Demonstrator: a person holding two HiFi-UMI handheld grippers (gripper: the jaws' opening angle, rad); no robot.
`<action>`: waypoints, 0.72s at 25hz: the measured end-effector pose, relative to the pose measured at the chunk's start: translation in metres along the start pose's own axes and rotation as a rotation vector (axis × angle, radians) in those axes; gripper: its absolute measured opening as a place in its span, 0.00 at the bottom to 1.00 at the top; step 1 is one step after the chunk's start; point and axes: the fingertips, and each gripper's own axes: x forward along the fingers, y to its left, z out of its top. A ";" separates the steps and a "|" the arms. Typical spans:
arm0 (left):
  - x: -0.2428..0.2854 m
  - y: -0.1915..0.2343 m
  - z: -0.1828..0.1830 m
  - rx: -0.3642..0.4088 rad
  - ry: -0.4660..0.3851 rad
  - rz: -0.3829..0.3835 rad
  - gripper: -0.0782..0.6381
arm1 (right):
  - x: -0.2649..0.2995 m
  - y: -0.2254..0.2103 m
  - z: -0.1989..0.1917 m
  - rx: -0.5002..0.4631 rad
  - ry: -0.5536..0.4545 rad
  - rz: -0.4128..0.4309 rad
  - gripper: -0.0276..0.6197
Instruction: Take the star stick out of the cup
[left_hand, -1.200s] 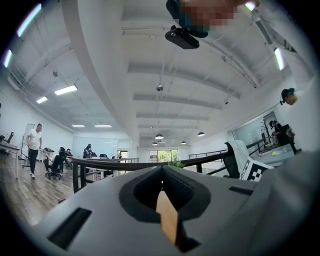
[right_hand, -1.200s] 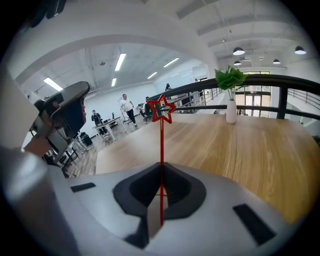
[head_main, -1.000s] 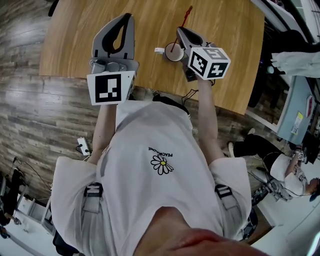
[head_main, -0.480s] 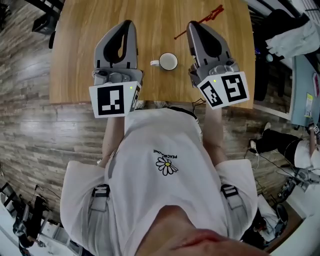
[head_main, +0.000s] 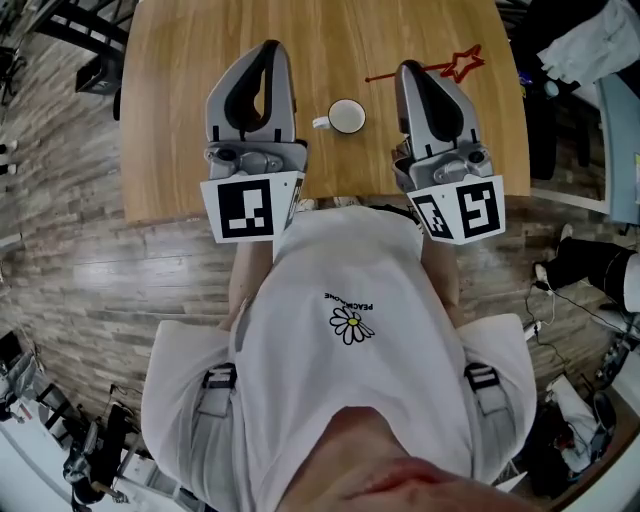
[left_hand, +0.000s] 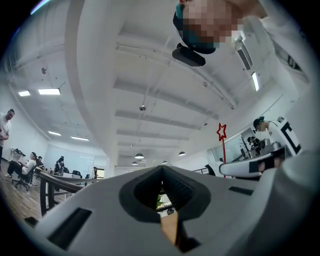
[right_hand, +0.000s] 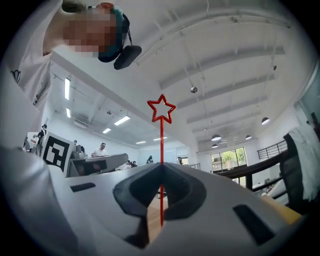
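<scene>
A white cup (head_main: 347, 116) stands on the wooden table (head_main: 190, 100), between the two grippers and with nothing in it. The red star stick (head_main: 448, 67) is clear of the cup, up and to its right. My right gripper (head_main: 411, 70) is shut on its thin shaft. In the right gripper view the shaft (right_hand: 161, 150) rises straight out of the closed jaws (right_hand: 161, 169) to the star outline at the top. My left gripper (head_main: 268, 50) hovers left of the cup, shut and empty. From the left gripper (left_hand: 161, 169) view the star (left_hand: 221, 131) shows at the right.
The table's near edge (head_main: 330, 205) runs just in front of my body, with plank floor (head_main: 80, 270) beyond it to the left. Dark chair frames (head_main: 90, 60) stand at the table's left side. White cloth (head_main: 590, 45) and a seated person (head_main: 600, 275) are at the right.
The right gripper has moved from over the cup to its right, taking the star stick out of it. The left gripper has kept its place beside the cup.
</scene>
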 end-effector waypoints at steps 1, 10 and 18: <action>0.000 -0.001 -0.001 0.005 0.000 -0.003 0.13 | -0.002 -0.001 -0.001 0.003 -0.001 -0.008 0.06; 0.004 -0.003 0.002 -0.001 -0.003 -0.005 0.13 | -0.005 -0.002 0.006 -0.008 -0.013 -0.013 0.06; 0.007 -0.001 -0.003 -0.002 0.012 -0.001 0.13 | -0.003 -0.006 0.007 -0.010 -0.017 -0.015 0.06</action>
